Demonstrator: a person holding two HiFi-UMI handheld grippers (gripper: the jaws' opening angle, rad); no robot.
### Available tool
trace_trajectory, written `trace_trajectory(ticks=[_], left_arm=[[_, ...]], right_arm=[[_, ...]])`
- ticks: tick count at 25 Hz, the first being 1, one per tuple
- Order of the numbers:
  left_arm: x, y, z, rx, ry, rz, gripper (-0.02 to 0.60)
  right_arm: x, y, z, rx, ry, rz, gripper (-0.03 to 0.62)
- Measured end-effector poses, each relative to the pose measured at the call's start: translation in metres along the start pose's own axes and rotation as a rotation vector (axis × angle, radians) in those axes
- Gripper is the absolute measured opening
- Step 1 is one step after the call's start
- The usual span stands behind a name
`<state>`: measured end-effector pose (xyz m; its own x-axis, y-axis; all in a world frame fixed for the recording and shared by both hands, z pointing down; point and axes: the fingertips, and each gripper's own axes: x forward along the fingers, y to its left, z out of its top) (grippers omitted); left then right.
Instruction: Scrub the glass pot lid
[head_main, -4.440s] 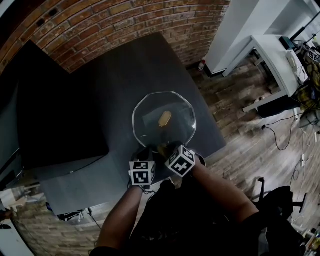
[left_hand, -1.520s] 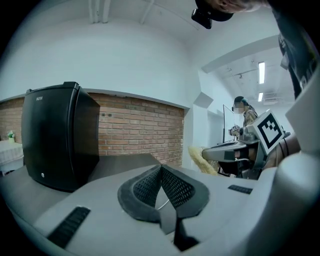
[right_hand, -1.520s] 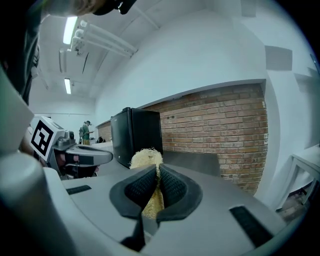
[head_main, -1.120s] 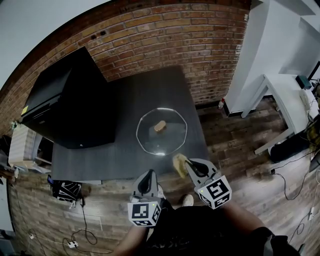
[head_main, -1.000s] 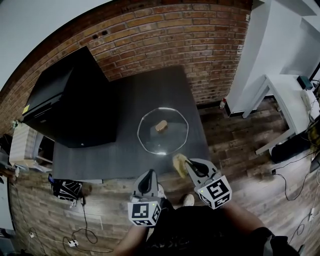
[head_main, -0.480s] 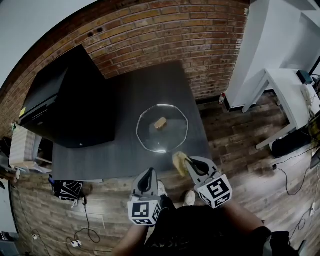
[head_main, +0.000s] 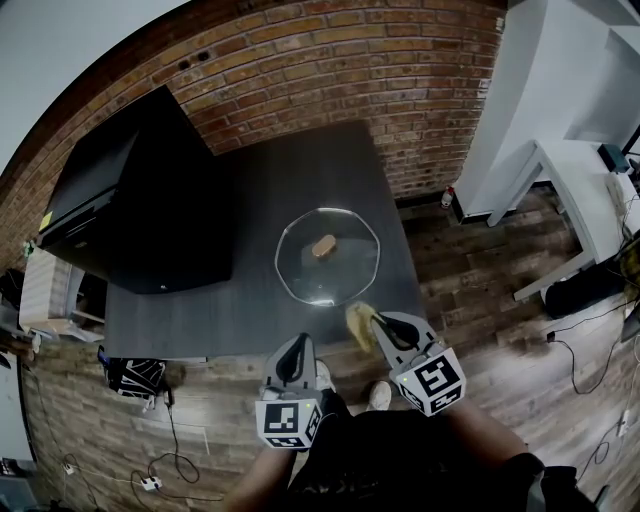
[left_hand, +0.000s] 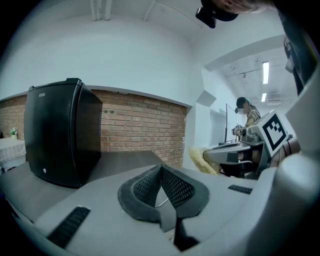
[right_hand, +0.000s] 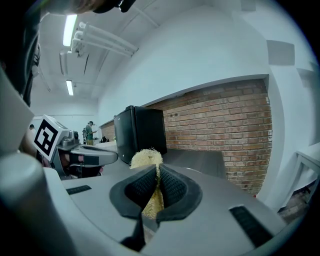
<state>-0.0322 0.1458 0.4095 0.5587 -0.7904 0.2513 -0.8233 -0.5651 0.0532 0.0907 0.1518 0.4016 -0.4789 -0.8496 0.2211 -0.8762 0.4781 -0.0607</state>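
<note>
now we hold both grippers at the near edge of the table (head_main: 270, 180). our right gripper (head_main: 375, 324) is clamped on a yellow scrubber (head_main: 357, 326), whose fibres poke out past the jaws. our left gripper (head_main: 296, 350) has its jaws pressed together on nothing. the lid (head_main: 340, 276) lies flat on the table ahead of both grippers, touched by neither, knob (head_main: 324, 245) up, near a black box (head_main: 130, 200).

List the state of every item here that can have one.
Glass pot lid: flat on the table, knob up, untouched.
Scrub pad: clamped in the right gripper, off the lid.
Left gripper: shut, empty.
Right gripper: shut on the scrub pad.
</note>
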Motion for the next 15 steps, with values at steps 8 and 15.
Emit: trace_trajectory(ticks=[8,15], left_arm=[[0.0021,0.0016,0.0031,0.003,-0.002,0.003,0.032],[0.0029,-0.0021,0.0027,0.005,-0.003,0.003,0.032]], right_arm=[[0.0030,-0.0016,0.0014,-0.002,0.001,0.003,0.025],[0.0010,-0.0033,0.0022,-0.001,-0.003,0.006,0.025]])
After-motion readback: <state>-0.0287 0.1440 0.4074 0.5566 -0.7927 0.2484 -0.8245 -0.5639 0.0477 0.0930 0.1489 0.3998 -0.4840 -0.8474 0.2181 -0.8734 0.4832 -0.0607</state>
